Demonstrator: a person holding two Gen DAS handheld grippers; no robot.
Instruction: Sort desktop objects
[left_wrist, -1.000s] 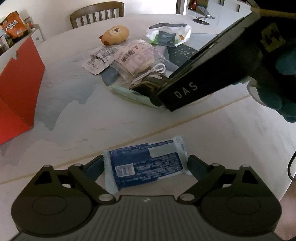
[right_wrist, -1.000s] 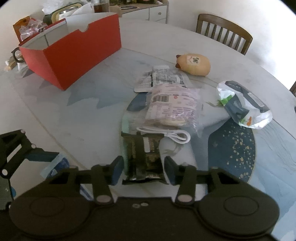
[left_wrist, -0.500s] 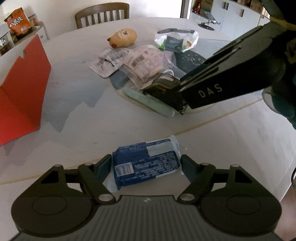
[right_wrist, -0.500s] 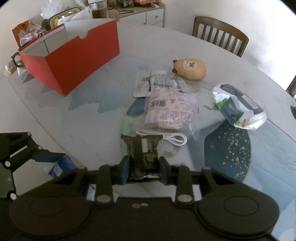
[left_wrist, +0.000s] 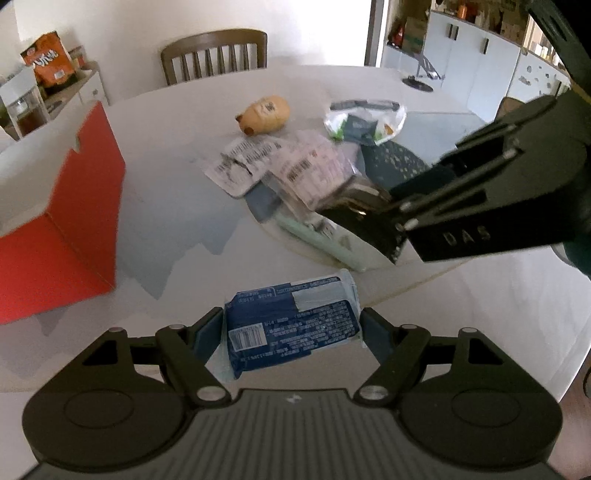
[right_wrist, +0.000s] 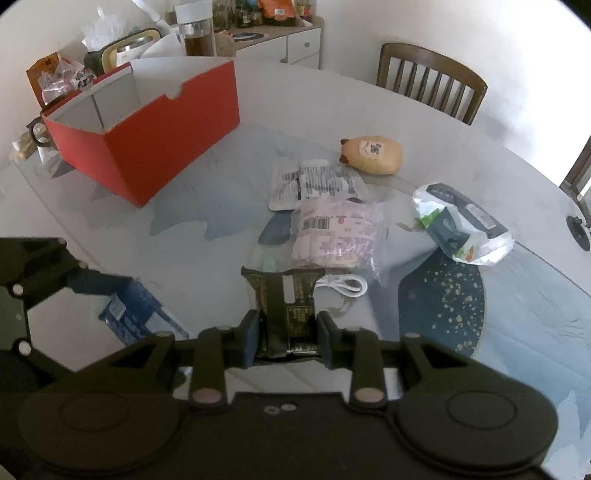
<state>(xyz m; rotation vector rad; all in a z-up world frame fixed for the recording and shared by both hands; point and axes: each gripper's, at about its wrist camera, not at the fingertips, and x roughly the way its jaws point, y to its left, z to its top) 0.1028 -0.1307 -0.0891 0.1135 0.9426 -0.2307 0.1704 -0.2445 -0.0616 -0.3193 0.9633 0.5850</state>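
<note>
Between your two tools, the left hand-held gripper (left_wrist: 291, 328) grasps a blue packet (left_wrist: 291, 325) and the right hand-held gripper (right_wrist: 287, 338) clamps a black packet (right_wrist: 286, 310), lifted above the table (right_wrist: 192, 221). Just beyond it lie a white cable (right_wrist: 341, 285) and pink-printed bag (right_wrist: 336, 236); the red box (right_wrist: 147, 122) stands well apart, left.

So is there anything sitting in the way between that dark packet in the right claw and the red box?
Nothing visible. The right gripper grips the dark packet, and only bare table lies between it and the red box, whose open top looks clear.
</note>
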